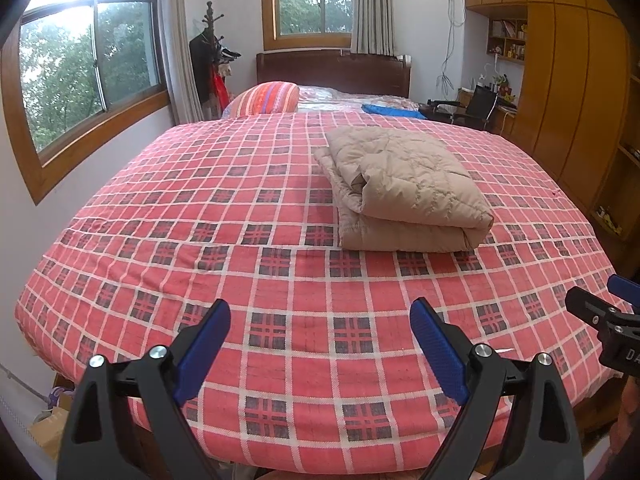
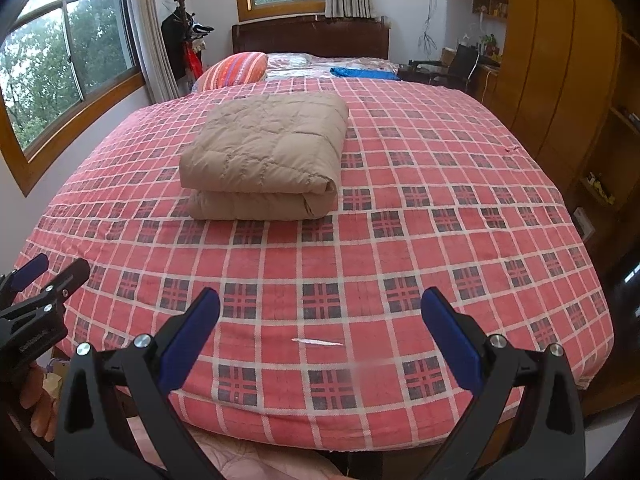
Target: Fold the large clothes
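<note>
beige quilted jacket folded in a thick stack mid-bed, on red plaid cover. left gripper & right gripper near foot edge, jaws spread, holding nothing. risks: puffy top layer springing open; snagging cover w/ any regrip.

— What sort of place is this?
— A home bedroom. A wide bed under a red checked cover fills it, with a dark wooden headboard and a striped pillow.
— Anything else?
— A coat stand hung with clothes, curtained windows, wooden wardrobes.
</note>
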A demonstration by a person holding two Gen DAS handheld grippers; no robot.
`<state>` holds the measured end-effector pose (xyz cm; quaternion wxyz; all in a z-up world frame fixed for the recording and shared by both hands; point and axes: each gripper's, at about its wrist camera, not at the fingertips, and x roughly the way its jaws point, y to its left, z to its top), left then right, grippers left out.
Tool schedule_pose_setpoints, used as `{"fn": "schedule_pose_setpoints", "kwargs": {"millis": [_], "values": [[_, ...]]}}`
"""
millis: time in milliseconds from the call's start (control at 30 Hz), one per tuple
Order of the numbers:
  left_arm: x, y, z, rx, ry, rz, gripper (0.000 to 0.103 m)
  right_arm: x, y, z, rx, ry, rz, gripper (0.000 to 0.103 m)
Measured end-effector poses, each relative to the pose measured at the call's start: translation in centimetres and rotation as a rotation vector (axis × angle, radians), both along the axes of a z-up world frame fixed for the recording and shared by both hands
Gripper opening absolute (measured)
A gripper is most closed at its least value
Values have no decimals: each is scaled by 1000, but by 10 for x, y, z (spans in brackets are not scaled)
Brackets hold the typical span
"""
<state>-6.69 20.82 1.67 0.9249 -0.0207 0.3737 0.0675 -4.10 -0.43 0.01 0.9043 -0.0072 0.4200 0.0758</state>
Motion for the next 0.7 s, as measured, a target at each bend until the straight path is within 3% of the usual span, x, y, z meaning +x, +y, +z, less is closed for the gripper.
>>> {"fn": "schedule_pose_setpoints", "kwargs": {"millis": [700], "values": [[2,2,-4,1,5,-1,92,2,1,-4,12,20,-5,100]]}}
